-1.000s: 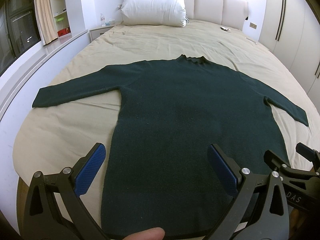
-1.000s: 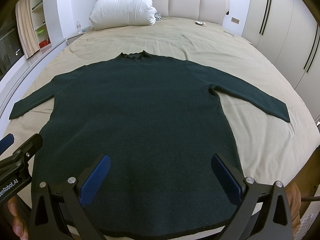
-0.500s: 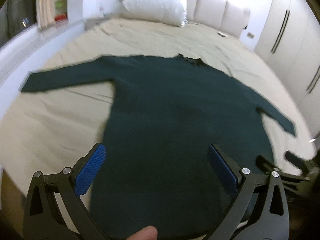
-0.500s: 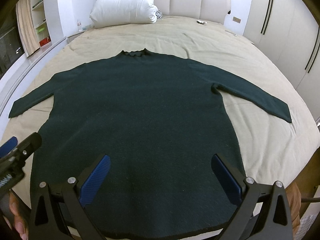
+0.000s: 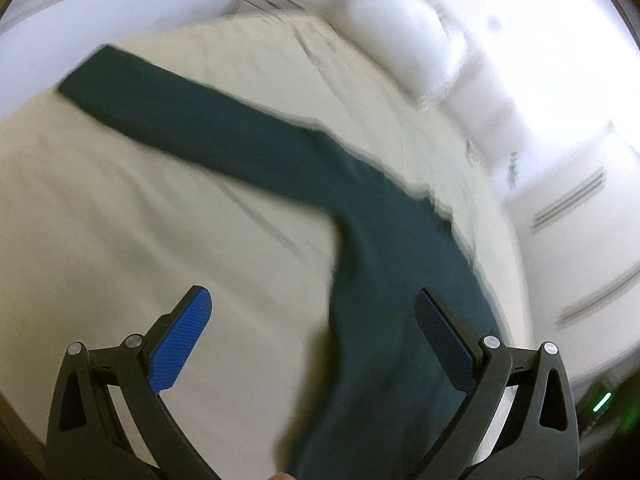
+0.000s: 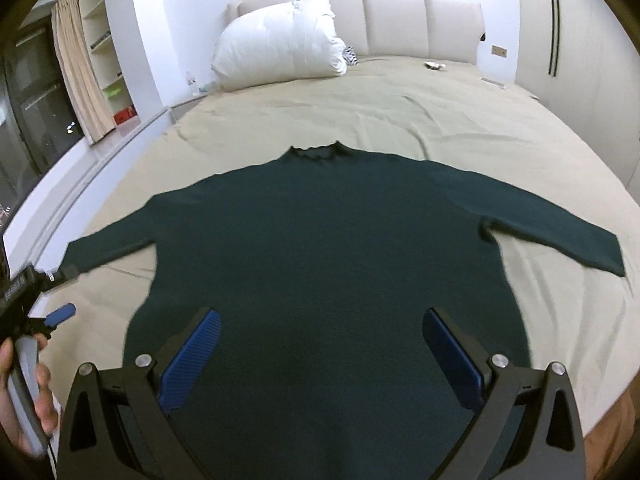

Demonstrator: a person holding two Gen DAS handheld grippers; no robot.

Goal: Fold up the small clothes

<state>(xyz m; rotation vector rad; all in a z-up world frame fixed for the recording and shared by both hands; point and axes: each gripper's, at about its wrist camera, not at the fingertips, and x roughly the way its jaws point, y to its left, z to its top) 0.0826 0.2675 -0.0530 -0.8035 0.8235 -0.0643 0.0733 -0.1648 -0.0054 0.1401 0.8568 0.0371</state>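
Sweater (image 6: 332,248): dark green, spread flat on bed (image 6: 400,112), sleeves out.
Left tool (image 5: 312,320): held spread, gripping nothing.
Right tool (image 6: 320,340): held spread above hem.

White lettering on the left tongs (image 6: 60,296) is too blurred to read.

left wrist view motion-blurred, sweater (image 5: 248,148) hem cut off below

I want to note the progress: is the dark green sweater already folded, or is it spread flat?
Spread flat. In the right wrist view the sweater lies open on the bed, both sleeves stretched outward, with no layer doubled over.
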